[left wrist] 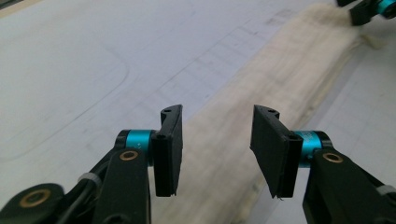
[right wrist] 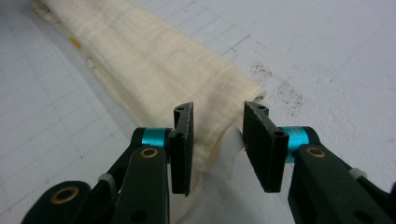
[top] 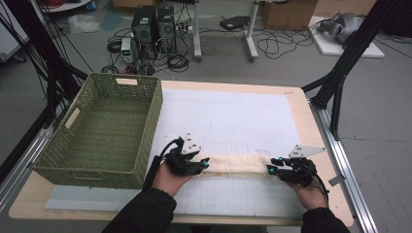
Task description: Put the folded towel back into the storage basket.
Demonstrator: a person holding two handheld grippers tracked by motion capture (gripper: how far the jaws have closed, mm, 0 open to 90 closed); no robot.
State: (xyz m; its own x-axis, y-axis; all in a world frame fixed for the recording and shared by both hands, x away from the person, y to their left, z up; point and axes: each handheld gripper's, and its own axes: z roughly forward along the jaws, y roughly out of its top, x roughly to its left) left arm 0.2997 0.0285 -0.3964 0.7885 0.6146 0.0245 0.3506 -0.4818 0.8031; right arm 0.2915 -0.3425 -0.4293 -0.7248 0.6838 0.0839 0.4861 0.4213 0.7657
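Observation:
A long folded cream cloth lies as a strip across the white grid mat, between my two hands. My left gripper hovers at the strip's left end; in the left gripper view its jaws stand apart above the cloth, touching nothing. My right gripper is at the strip's right end. In the right gripper view its jaws straddle the end of the cloth with a gap showing between pads and fabric. The right gripper's tip also shows far off in the left gripper view.
A green woven basket stands on the table's left side, close beside my left hand. The wooden table's edge runs along the right. Beyond the table are computers, cables and black frame legs on the floor.

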